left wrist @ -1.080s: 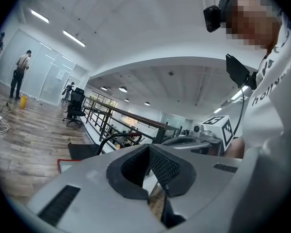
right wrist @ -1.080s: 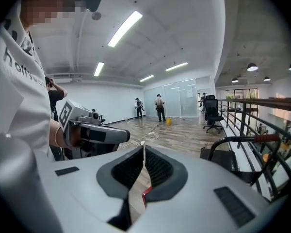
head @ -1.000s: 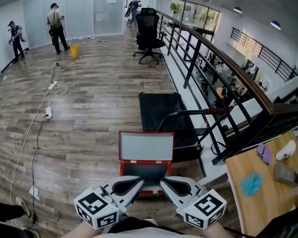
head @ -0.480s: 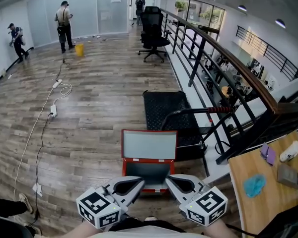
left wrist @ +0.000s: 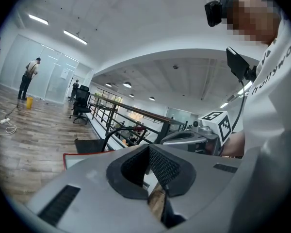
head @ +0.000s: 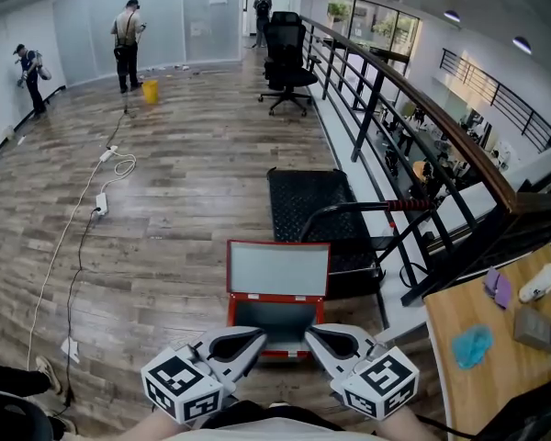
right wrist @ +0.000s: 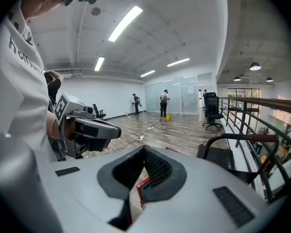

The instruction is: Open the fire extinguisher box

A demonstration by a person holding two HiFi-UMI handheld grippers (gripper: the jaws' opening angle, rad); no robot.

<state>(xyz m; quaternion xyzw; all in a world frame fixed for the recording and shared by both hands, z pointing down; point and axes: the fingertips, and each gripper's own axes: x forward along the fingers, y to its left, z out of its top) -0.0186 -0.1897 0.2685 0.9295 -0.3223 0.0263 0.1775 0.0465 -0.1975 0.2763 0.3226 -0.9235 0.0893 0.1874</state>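
Note:
The red fire extinguisher box (head: 274, 309) stands on the wooden floor right in front of me, its lid (head: 277, 269) raised upright and its dark inside showing. My left gripper (head: 257, 336) and right gripper (head: 309, 334) hover side by side just above the box's near edge, close to my body. Both are shut with nothing between the jaws. In the left gripper view the left gripper (left wrist: 148, 147) has its tips together, with the box's red edge (left wrist: 65, 156) beyond. In the right gripper view the right gripper (right wrist: 144, 150) is shut too, and a red corner of the box (right wrist: 144, 187) shows below.
A black mesh chair (head: 309, 208) lies behind the box against the dark railing (head: 413, 127). A wooden table (head: 514, 375) with small items sits at the right. Cables (head: 92, 209) trail over the floor at the left. An office chair (head: 289, 53) and several people are far back.
The head view has drifted slightly, so the box sits a little further right. Both grippers hold the same place. A person at the back has walked to the right.

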